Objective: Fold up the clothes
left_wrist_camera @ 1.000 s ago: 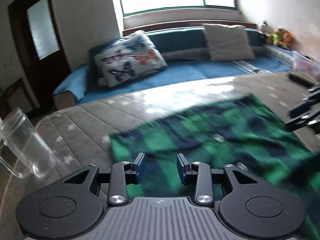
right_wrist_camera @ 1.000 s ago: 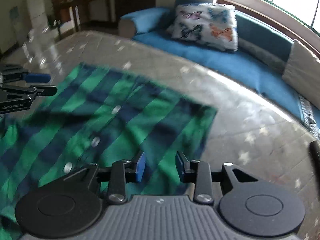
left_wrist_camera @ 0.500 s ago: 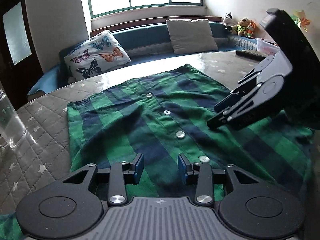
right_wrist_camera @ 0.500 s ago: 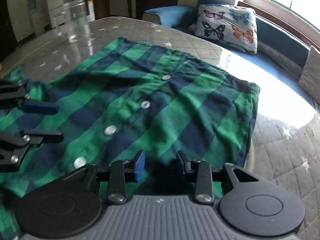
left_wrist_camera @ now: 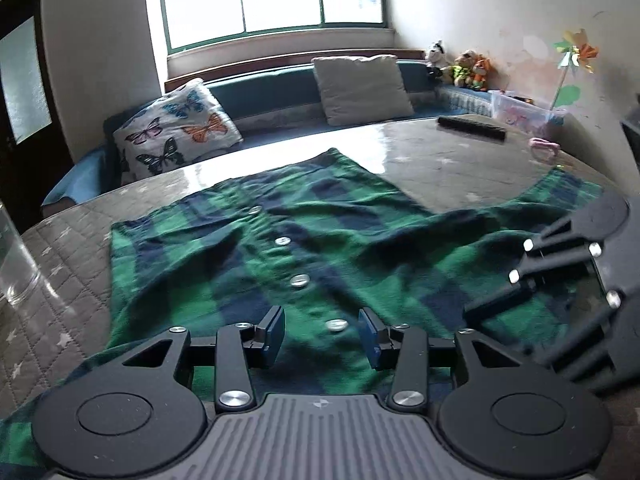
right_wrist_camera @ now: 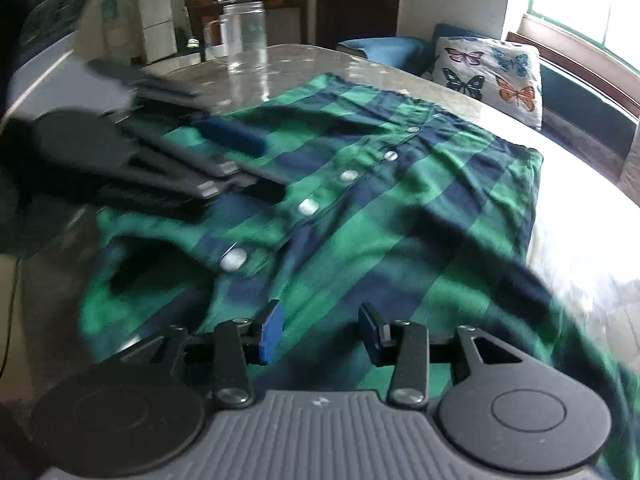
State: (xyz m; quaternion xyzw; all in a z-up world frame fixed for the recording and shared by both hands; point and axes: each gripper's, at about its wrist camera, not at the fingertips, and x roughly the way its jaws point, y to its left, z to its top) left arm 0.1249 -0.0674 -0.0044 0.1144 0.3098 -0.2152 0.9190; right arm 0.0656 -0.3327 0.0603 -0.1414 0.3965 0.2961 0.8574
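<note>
A green and navy plaid shirt [left_wrist_camera: 240, 272] lies spread on the quilted table [left_wrist_camera: 60, 240], button row facing up. My left gripper [left_wrist_camera: 322, 332] hovers over the shirt's near part. Its jaws are opening, with only a white button and flat cloth showing below the gap. At the right of that view my right gripper [left_wrist_camera: 492, 300] hangs low over the shirt's right side. In the right wrist view the shirt [right_wrist_camera: 400, 220] runs away from my right gripper [right_wrist_camera: 320, 332], whose jaws are opening with nothing pinched. The left gripper [right_wrist_camera: 256, 164] shows blurred on the left there.
A clear glass jar [right_wrist_camera: 244, 36] stands beyond the shirt's far left corner, also seen as the jar [left_wrist_camera: 12, 256]. A black bar [left_wrist_camera: 472, 128] and a pink item [left_wrist_camera: 544, 148] lie at the far right. Behind the table: a blue sofa with a butterfly pillow [left_wrist_camera: 176, 132].
Both views have swung and closed in on the shirt's near part. In the left view the right gripper has dropped to the lower right. Both pairs of jaws stand slightly wider.
</note>
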